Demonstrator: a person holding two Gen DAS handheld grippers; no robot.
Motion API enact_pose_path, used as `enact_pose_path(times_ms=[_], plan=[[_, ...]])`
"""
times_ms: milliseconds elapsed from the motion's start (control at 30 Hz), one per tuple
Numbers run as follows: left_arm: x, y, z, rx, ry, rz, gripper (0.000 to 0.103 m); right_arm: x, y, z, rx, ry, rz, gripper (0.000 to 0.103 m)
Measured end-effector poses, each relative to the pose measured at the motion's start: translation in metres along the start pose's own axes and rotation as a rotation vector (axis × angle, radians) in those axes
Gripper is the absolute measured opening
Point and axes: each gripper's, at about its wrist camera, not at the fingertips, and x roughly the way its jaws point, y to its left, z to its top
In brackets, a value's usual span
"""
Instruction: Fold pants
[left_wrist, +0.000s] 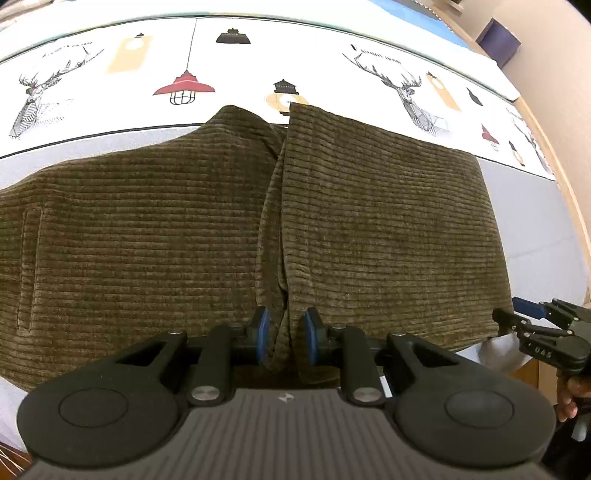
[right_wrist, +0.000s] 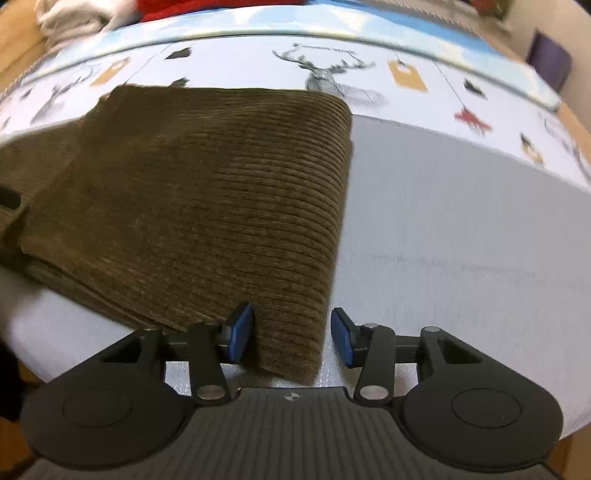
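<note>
Your left gripper (left_wrist: 284, 334) pinches a pants (left_wrist: 184, 229) fold; your right gripper (right_wrist: 291, 338) gapes wide around their corner.

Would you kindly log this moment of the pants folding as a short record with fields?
garment: brown corduroy pants, partly folded, lying flat
surface: bed cover, grey near side, deer and lamp print beyond
left hand-held gripper: blue pads either side of a bunched ridge at the near edge; full closure unclear
right hand-held gripper: open, straddling the near right corner of the pants
background: purple box at far right
</note>
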Motion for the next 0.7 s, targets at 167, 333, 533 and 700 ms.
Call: enact_pose_path(times_ms=[167,333,533,700], plan=[[-0.002,0.002,0.007,-0.025,-0.014,-0.029,0.023,0.001,-0.008,0.002,0.036,-0.007,0.001,0.044],[0.001,0.001,0.021,-0.069,-0.048,-0.061,0.025,-0.001,-0.006,0.004,0.027,-0.014,-0.001,0.044],[0.028,-0.009,0.022,-0.007,0.035,-0.025,0.025,-0.022,-0.002,0.017,0.032,-0.163,-0.024,0.044],[0.04,-0.009,0.012,0.056,0.094,-0.001,0.033,-0.026,0.013,0.03,0.026,-0.235,-0.007,0.047]])
